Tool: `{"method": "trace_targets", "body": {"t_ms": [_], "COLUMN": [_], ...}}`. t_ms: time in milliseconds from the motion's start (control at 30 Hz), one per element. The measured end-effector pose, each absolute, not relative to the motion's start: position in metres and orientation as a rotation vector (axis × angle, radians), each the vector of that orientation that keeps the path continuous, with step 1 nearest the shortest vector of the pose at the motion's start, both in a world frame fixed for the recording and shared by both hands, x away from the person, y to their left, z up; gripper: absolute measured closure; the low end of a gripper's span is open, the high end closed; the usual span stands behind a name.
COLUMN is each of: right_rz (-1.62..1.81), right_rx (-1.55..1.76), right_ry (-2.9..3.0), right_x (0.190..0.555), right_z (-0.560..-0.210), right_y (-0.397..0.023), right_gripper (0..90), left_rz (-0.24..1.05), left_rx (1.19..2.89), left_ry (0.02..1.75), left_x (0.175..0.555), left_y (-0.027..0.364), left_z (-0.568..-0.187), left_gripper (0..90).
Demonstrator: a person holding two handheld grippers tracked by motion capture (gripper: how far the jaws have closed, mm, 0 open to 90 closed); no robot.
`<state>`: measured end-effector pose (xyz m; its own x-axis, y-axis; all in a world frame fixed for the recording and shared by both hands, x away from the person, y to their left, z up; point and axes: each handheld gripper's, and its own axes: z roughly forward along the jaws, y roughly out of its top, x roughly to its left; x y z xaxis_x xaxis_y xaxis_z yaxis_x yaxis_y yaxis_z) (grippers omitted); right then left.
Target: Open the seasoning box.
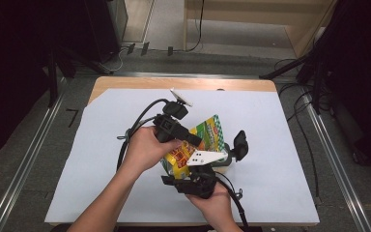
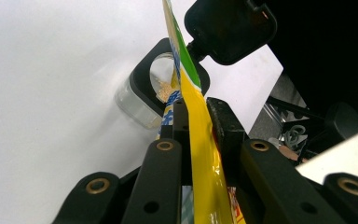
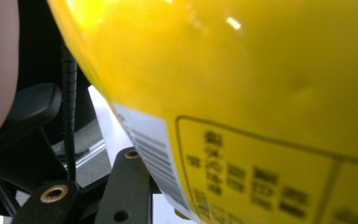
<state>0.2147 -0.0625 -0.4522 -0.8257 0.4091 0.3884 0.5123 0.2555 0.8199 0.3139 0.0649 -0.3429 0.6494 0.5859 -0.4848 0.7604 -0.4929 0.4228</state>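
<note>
Nearest, the right gripper point(image 1: 211, 170) grasps the glossy yellow-and-green printed snack bag point(image 1: 199, 144) from below, the left gripper point(image 2: 199, 122) is clenched on its edge, above a clear open-lidded plastic container point(image 2: 140, 103) on the white table sheet point(image 1: 280, 145).

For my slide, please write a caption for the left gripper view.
Left claw pinches a yellow-green snack bag above a clear container with a black rim.

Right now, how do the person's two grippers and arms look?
Both grippers are black. The left gripper and the right gripper each carry a pale three-cornered plate on top and trail a black cable. Brass-coloured rivets mark the fingers. The forearms are bare, with no sleeves.
</note>
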Motion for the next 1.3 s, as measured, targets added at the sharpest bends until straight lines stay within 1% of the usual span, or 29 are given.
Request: {"method": "trace_targets", "body": {"t_ms": [133,400,567,667,867,933,1100,1167,1233,1300], "right_rz": [-1.611,-1.582,-1.568,-1.564,-1.565,-1.582,-1.623,-1.627,-1.625,-1.623], "right_rx": [-0.853,-0.84,-0.824,-0.807,-0.801,-0.807,-0.824,-0.829,-0.821,-0.821], "right_ry": [-2.487,-2.573,-2.608,-2.637,-2.655,-2.641,-2.613,-2.61,-2.611,-2.612], "right_x": [0.213,0.211,0.211,0.209,0.209,0.21,0.211,0.213,0.214,0.216], "right_z": [-0.449,-0.448,-0.447,-0.447,-0.446,-0.445,-0.444,-0.443,-0.441,-0.441], "right_y": [-0.058,-0.053,-0.051,-0.05,-0.05,-0.05,-0.048,-0.047,-0.047,-0.047], "right_gripper": [66.2,66.6,64.4,66.4,67.5,67.1,62.5,62.9,66.4,67.8], "left_rz": [-0.36,-0.325,-0.326,-0.328,-0.316,-0.3,-0.283,-0.299,-0.312,-0.325], "left_rx": [2.237,2.235,2.238,2.234,2.237,2.244,2.262,2.267,2.276,2.286], "left_ry": [1.036,1.027,1.019,1.028,1.034,1.032,1.026,1.026,1.032,1.029], "left_x": [0.313,0.312,0.313,0.312,0.312,0.311,0.313,0.317,0.321,0.325], "left_y": [0.063,0.059,0.059,0.06,0.057,0.054,0.05,0.05,0.049,0.047], "left_z": [-0.342,-0.341,-0.341,-0.341,-0.338,-0.336,-0.33,-0.329,-0.328,-0.329], "left_gripper": [85.2,85.4,86.1,86.7,86.8,86.6,86.4,86.5,86.6,86.6]}}
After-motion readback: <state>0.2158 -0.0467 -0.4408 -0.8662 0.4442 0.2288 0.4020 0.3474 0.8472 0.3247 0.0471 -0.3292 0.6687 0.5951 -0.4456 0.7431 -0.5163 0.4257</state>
